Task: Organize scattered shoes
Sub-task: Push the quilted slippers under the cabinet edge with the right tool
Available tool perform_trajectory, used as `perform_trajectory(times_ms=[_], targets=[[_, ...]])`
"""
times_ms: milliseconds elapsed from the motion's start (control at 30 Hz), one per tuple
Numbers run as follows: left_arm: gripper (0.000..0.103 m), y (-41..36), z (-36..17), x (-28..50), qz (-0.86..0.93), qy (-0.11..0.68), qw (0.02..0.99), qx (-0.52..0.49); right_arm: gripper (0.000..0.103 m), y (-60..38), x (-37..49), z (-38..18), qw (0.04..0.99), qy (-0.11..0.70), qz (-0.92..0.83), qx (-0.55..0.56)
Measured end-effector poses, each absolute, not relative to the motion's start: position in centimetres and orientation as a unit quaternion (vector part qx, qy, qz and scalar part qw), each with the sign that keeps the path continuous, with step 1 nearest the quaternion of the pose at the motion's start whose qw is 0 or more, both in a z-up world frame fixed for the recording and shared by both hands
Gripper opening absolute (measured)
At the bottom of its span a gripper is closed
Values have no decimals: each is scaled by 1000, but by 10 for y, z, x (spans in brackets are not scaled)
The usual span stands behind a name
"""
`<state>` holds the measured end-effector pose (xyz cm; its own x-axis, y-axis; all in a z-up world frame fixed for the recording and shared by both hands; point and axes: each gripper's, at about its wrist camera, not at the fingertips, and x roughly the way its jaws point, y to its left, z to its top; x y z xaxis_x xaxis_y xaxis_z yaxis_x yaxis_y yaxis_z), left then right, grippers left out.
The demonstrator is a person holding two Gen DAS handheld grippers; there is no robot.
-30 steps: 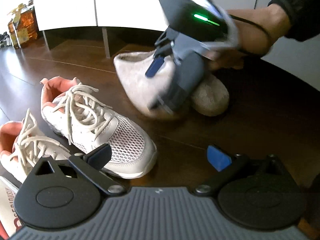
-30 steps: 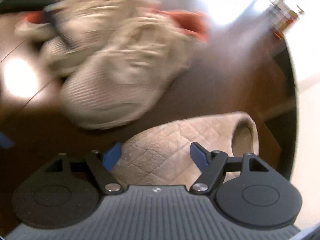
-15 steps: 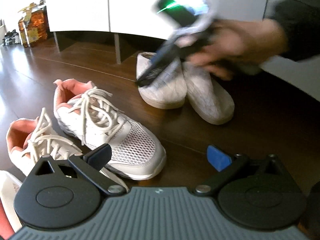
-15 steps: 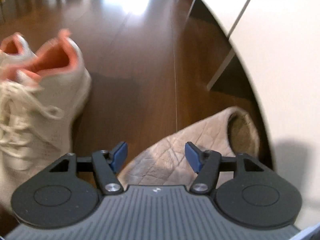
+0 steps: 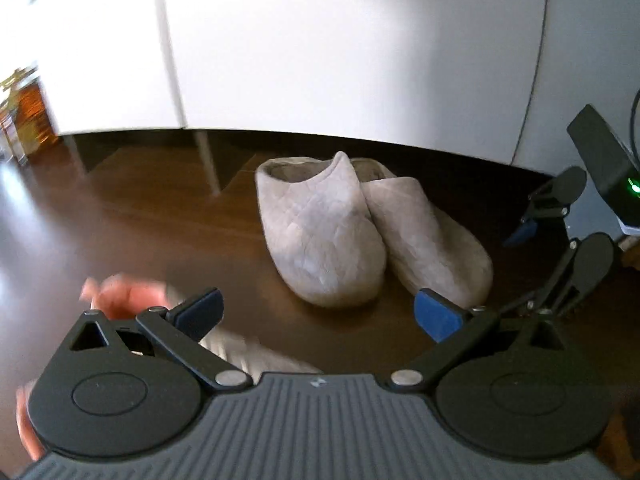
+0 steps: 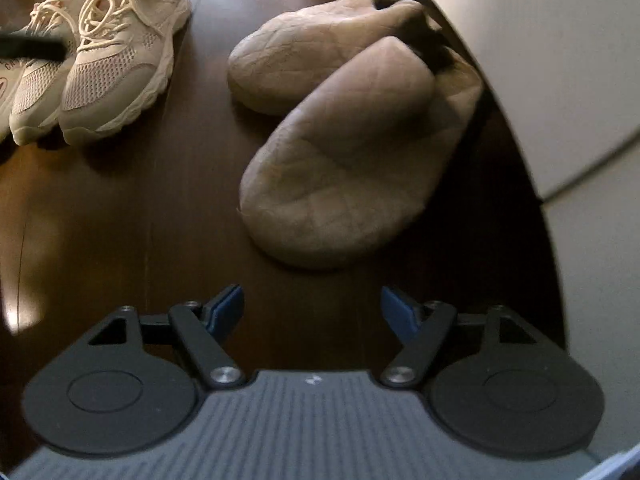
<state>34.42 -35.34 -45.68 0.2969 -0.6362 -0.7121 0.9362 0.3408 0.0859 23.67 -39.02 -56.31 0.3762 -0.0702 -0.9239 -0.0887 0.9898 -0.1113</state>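
The right gripper [image 6: 312,308] points steeply down at a dark wooden floor [image 6: 120,220]. Its blue-padded jaws are opening, with only bare floor between them. Just beyond the fingertips lie two grey quilted slippers [image 6: 344,168], side by side and touching, toes towards the camera and heels close under a white cabinet [image 6: 560,60]. The nearer slipper leans partly against the farther one. Off to the left, well apart from the slippers, a pair of white mesh sneakers [image 6: 120,64] with cream laces and orange-pink lining sits side by side, toes also towards the camera.

The left gripper [image 5: 316,312] has its jaws spread wide and released, nothing held. Under its left finger, a blurred sneaker [image 5: 132,296] shows its pink heel lining. Ahead, the same slippers [image 5: 320,240] rest together on the floor in front of the cabinet [image 5: 320,48]. At the right edge, the right gripper [image 5: 528,256] hangs beside the slippers, not touching them.
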Motion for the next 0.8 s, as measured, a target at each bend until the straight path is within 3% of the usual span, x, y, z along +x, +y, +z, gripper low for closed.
perform_trajectory(times_ms=[133,400,800], targets=[[103,-381,-461,367,-524,255,749,315,76,-384,258,-569,835,548,-5,-49],[103,-394,-471,412,-505,278,755,312,71,-356,308,-575,856,513,22,-54],[103,-390,-469,432,-497,265,764,315,73,-328,379,-589,876,480,3,-58]])
